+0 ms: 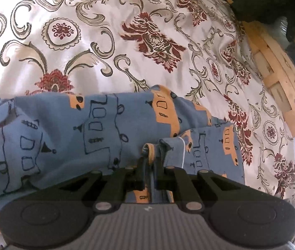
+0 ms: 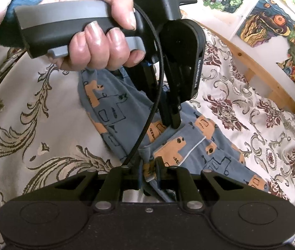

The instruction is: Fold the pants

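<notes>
Pants [image 1: 97, 125] first: small blue ones with orange buildings drawn on them, lying on the patterned bedspread [image 1: 105, 41], already bunched into a couple of layers instead of spread flat. Both tools have hold of the near edge of the fabric, where a white drawstring [image 2: 191, 150] shows, so I'd guess that's the waist end.

Left gripper [image 1: 150, 156] has its fingers pressed together with a fold of cloth pinched between them. Right gripper [image 2: 149, 164] is the same, fingers closed on a hem right by the drawstring. In the right wrist view you can also see the person's hand [image 2: 103, 41] wrapped round the other tool's handle, squeezing the trigger, which fits the pinch being held on purpose.

My read on why both grips sit so close together on one edge: it keeps that edge straight and the layers lined up, so it can be carried across as one piece. Looks like mid-fold to me.

Further out there's a wooden bed frame [image 1: 276, 79] on the far right, and colourful pictures [image 2: 272, 25] on the wall.
</notes>
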Tool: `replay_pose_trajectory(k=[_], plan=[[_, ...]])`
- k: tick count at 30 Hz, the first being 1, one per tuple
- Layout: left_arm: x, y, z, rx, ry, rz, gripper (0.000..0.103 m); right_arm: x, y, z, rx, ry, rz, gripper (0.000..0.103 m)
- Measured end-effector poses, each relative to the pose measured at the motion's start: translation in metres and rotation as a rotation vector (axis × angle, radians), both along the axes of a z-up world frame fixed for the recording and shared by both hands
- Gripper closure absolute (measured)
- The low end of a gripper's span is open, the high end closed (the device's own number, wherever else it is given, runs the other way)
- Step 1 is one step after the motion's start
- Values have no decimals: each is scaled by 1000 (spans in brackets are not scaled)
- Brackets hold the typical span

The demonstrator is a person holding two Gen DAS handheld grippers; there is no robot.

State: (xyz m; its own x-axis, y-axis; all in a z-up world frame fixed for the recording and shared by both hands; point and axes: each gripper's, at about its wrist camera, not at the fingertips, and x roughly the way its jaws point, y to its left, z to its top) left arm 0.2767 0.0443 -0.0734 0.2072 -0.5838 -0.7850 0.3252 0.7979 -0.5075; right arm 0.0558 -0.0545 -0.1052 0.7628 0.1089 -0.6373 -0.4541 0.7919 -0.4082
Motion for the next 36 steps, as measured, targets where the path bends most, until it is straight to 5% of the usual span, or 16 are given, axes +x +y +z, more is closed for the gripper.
replay_pose_trajectory(k=[4, 6, 8, 12, 14, 17, 20, 24, 27, 31, 36], plan=[[-1, 5, 1, -20, 14, 12, 93, -4, -4, 2, 11, 10, 17, 69], [-5, 10, 6, -13, 0, 28, 79, -8, -13, 9, 33, 2, 24, 33], [-13, 16, 17, 14, -41, 50, 52, -13, -26, 18, 65, -12, 27, 19], [-42, 29, 47, 159, -192, 161, 47, -9, -46, 31, 35, -96, -38, 12], [-65, 45, 58, 218, -263, 247, 27, 3, -50, 33, 14, -137, -80, 9], [-97, 68, 61, 280, -334, 329, 18, 25, -54, 31, 23, -148, -115, 5], [-104, 80, 50, 307, -273, 372, 18, 41, -47, 18, -10, -189, -100, 3], [-95, 98, 38, 214, -208, 472, 22, 58, -36, -10, -57, -159, -78, 2], [-88, 111, 28, 166, -179, 556, 37, 57, -36, -14, -34, -197, -91, 1], [-81, 130, 16, 116, -122, 699, 73, 55, -39, -16, -7, -209, -91, 1], [-81, 132, 15, 113, -138, 741, 80, 55, -39, -18, -4, -215, -92, 1]])
